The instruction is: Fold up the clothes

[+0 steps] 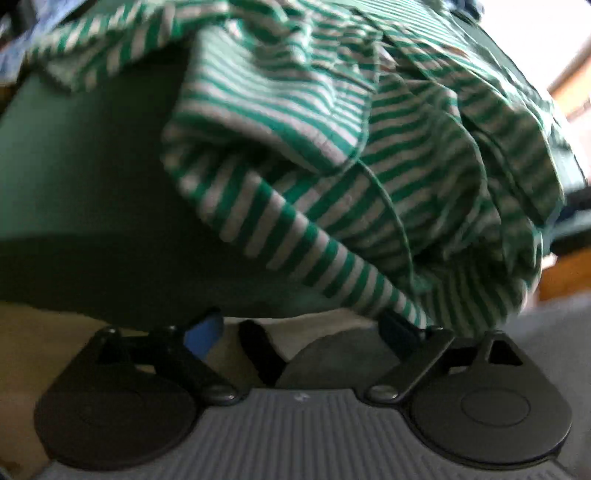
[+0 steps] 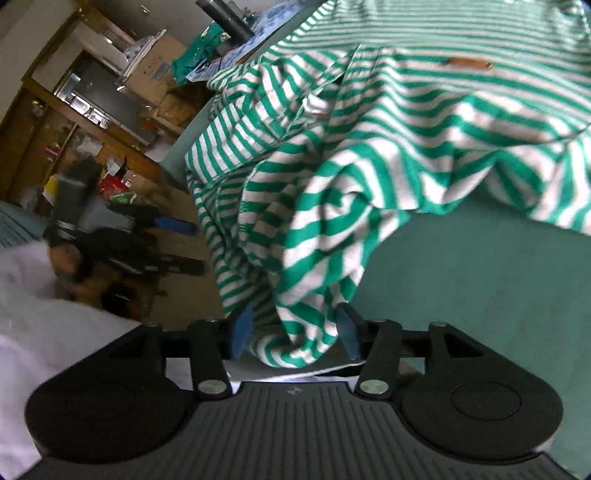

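Note:
A green-and-white striped garment (image 1: 332,155) lies crumpled on a green table (image 1: 92,166) and spills over its near edge. My left gripper (image 1: 301,332) is open just below that edge, its fingers wide apart. The hanging hem ends beside its right finger (image 1: 400,330). In the right wrist view a bunched fold of the garment (image 2: 325,229) hangs between the blue pads (image 2: 240,332). My right gripper (image 2: 294,334) is shut on that fold. The left gripper (image 2: 184,245) also shows there, off the table's left side, held by a hand.
Wooden cabinets (image 2: 74,122) and cardboard boxes (image 2: 159,70) stand behind the table. A blue patterned cloth (image 2: 258,29) lies at the table's far end. White fabric (image 2: 33,306) fills the lower left of the right wrist view. Beige floor (image 2: 192,291) lies beside the table.

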The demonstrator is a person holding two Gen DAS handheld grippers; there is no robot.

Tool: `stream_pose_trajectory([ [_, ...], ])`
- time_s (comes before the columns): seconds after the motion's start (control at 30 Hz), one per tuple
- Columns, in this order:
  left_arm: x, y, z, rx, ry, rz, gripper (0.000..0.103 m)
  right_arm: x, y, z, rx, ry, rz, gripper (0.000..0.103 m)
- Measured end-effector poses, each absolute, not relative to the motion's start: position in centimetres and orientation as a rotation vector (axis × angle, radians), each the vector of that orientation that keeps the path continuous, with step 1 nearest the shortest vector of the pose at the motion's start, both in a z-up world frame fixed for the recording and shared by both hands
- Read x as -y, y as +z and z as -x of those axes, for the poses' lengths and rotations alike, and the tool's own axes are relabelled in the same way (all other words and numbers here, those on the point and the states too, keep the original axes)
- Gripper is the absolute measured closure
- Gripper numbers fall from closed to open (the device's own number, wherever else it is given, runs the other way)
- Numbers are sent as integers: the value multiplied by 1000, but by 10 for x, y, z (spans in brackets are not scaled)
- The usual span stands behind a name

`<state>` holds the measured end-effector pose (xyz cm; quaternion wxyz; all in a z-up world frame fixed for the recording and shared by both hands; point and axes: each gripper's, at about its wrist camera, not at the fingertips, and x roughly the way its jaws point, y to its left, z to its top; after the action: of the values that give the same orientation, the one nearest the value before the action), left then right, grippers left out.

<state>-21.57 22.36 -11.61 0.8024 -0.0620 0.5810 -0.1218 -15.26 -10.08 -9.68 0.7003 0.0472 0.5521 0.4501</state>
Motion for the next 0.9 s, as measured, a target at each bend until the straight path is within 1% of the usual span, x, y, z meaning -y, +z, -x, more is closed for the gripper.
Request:
stream_pose_trajectory([
  [0.03, -221, -115, 216, -1247, -287, 140, 46, 98, -97, 153, -1231, 998, -97, 62],
  [0.07, -218, -113, 216, -1248, -313, 148, 77, 95, -97, 153, -1233, 994, -89, 74],
  [0.1, -215, -112, 216, -1249, -340, 155, 103, 95, -95, 153, -1232, 994, -81, 95],
  [0.17, -210, -108, 217, -1248, -392, 168, 103, 95, -89, 151, -1231, 994, -66, 96],
  [0.23, -212, -84, 223, -1206, -436, 153, 103, 106, -77, 147, -1194, 1024, -129, 97],
  [0.3, -223, -51, 220, -1121, -426, 159, 103, 119, -61, 140, -1139, 1050, -223, 97],
  [0.33, -230, -33, 217, -1068, -409, 169, 103, 128, -54, 134, -1090, 1050, -304, 100],
  [0.43, -252, 18, 207, -915, -362, 195, 103, 161, -38, 114, -902, 985, -578, 101],
  [0.47, -255, 26, 203, -894, -365, 195, 101, 171, -38, 108, -852, 930, -649, 101],
  [0.5, -257, 33, 199, -878, -368, 190, 93, 178, -37, 102, -826, 849, -663, 96],
  [0.53, -253, 31, 196, -894, -379, 146, 71, 169, -35, 107, -834, 867, -581, 96],
  [0.57, -246, 26, 196, -915, -390, 97, 45, 159, -34, 111, -842, 885, -498, 95],
  [0.6, -240, 20, 196, -936, -400, 53, 32, 150, -32, 116, -849, 902, -415, 91],
  [0.63, -235, 9, 201, -957, -410, 31, 30, 140, -30, 120, -855, 918, -331, 79],
  [0.67, -231, -3, 205, -981, -418, 12, 26, 131, -28, 125, -860, 932, -247, 70],
  [0.7, -228, -18, 207, -1026, -414, 6, 23, 113, -35, 134, -908, 1001, -180, 51],
  [0.73, -228, -33, 208, -1072, -399, 6, 23, 96, -42, 143, -955, 1069, -112, 47],
  [0.77, -230, -47, 208, -1118, -387, 18, 23, 84, -50, 152, -979, 1104, -52, 48],
  [0.8, -231, -61, 209, -1162, -374, 30, 23, 76, -56, 160, -962, 1108, 5, 52],
  [0.87, -233, -79, 213, -1212, -349, 57, 20, 66, -61, 170, -880, 1079, 115, 53],
  [0.9, -233, -81, 214, -1208, -346, 63, 15, 63, -63, 172, -847, 1072, 161, 52],
])
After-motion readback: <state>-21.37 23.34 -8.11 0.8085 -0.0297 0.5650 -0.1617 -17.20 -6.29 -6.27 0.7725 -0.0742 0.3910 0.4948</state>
